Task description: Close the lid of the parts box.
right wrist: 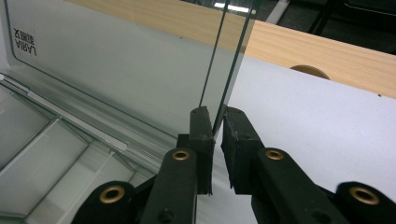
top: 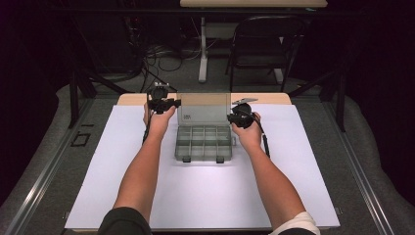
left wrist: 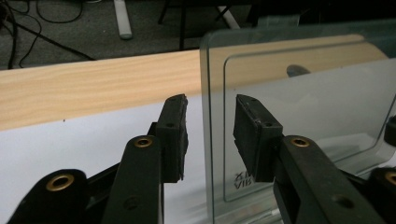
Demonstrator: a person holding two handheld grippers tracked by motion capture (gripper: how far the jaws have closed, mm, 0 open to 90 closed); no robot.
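**Clear plastic lid held upright at both edges**

Clear plastic is what I am handling: a compartment box (top: 203, 143) sits mid-table on the white sheet (top: 122, 161), its lid (top: 203, 107) standing upright at the far side. From the high view, my left gripper (top: 169, 104) is at the lid's left edge and my right gripper (top: 235, 117) at its right edge, so the lid is steadied from both sides rather than left to swing.

Through the left gripper view, the jaws are spread with the lid's edge (left wrist: 208, 140) between them; neither pad seems to press it, though the transparent plastic makes contact hard to judge.

Through the right gripper view, the jaws pinch the lid's thin edge (right wrist: 219, 116) low down, near the hinge, which I judge keeps it propped open over the empty compartments (right wrist: 42, 154).
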